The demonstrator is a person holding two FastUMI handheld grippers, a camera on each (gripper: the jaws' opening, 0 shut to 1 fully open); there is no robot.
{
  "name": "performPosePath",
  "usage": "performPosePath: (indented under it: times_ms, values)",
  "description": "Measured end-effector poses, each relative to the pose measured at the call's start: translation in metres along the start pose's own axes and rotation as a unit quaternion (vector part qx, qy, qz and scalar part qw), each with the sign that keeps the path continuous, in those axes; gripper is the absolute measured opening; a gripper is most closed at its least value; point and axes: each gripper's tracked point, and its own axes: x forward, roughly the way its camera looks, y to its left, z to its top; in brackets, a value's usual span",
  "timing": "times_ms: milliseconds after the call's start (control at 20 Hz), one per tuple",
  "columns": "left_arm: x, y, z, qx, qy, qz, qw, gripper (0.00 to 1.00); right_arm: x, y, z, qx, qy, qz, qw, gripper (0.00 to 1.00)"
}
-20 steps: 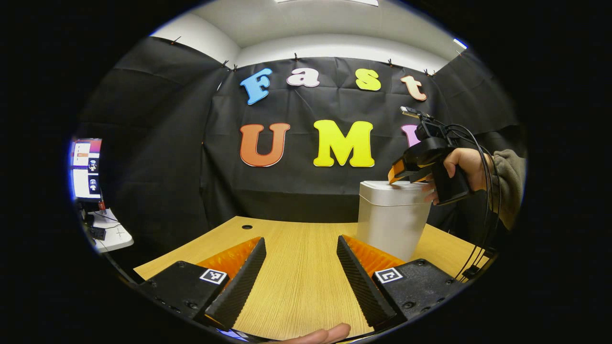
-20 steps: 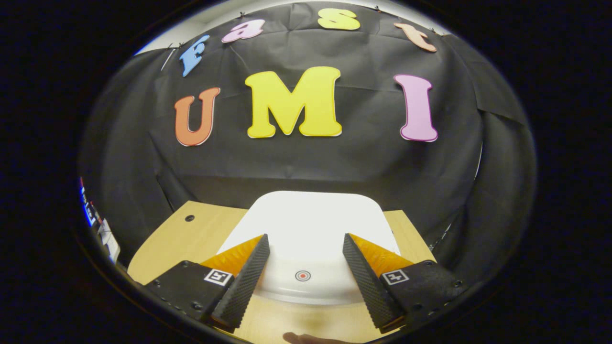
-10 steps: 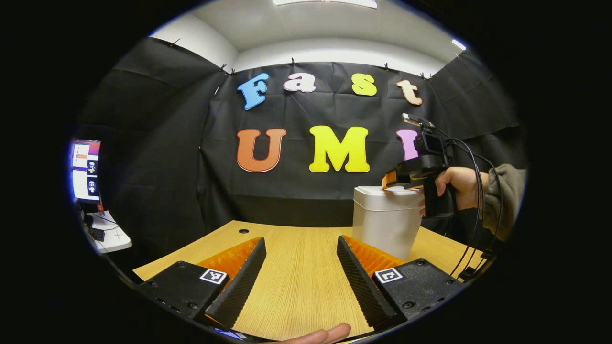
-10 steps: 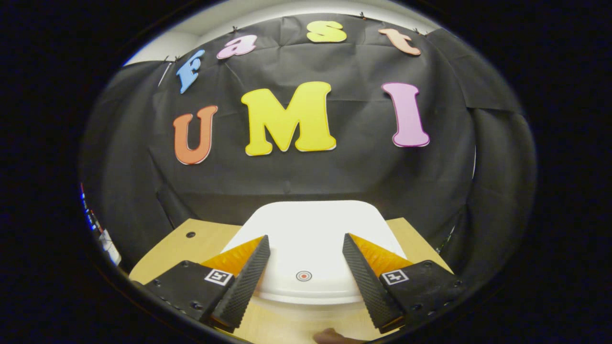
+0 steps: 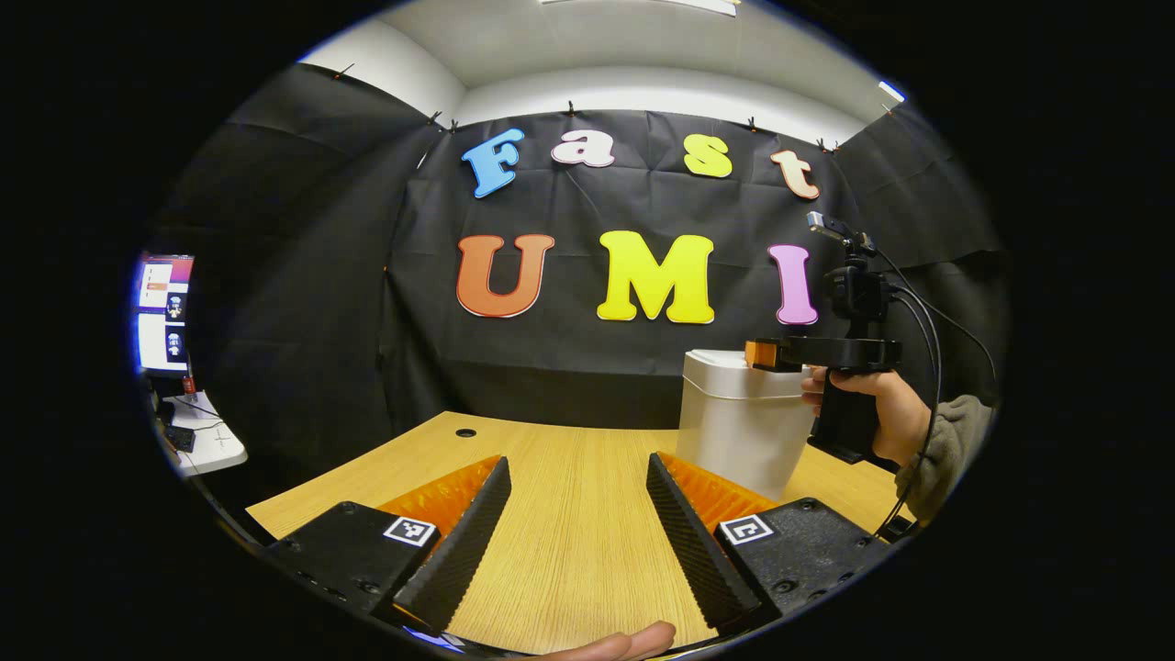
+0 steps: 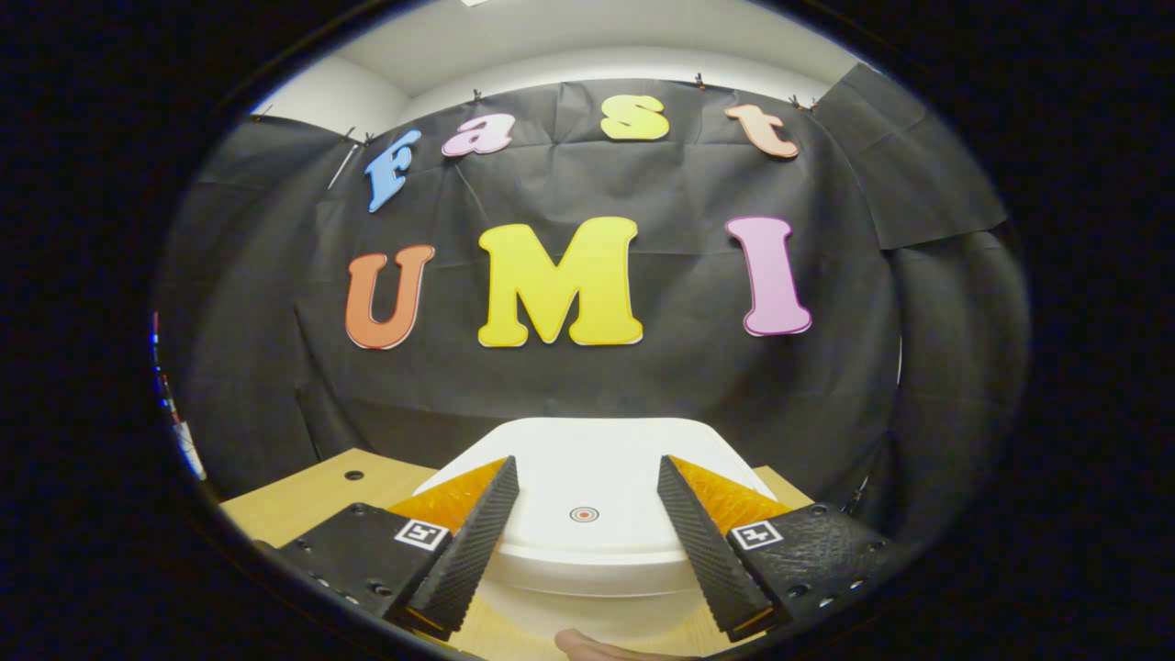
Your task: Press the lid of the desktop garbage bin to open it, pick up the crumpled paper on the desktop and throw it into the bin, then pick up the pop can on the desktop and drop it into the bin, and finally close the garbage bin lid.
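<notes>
Your bin [image 5: 742, 422] at far right has its lid [image 6: 597, 487] shut; your right gripper [image 6: 587, 542] and left gripper [image 5: 576, 532] both gape, empty; no paper or can visible.

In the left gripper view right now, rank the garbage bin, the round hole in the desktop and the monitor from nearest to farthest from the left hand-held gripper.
1. Garbage bin: just ahead to the right of the left hand-held gripper.
2. Round hole: ahead-left, near the desktop's far edge.
3. Monitor: far left, off the desktop.
</notes>
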Motion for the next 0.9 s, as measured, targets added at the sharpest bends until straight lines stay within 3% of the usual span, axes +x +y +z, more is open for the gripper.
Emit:
performPosePath:
  times_ms: [200,350,650,900]
  values:
    - [0.002,-0.003,-0.001,0.004,-0.001,0.001,1.000,0.96,-0.020,-0.008,-0.003,-0.002,0.007,-0.018,1.000,0.95]
    - [0.000,-0.007,-0.001,0.004,0.000,-0.003,1.000,0.96,-0.046,0.008,0.000,-0.011,0.011,0.020,1.000,0.94]
    - [-0.006,0.000,0.008,0.006,-0.015,0.009,1.000,0.96,-0.133,0.008,0.012,-0.059,-0.024,0.018,0.998,0.94]
    - [-0.007,0.006,0.008,0.007,-0.014,0.016,1.000,0.96,-0.211,0.022,0.000,-0.084,-0.046,0.047,0.994,0.96]
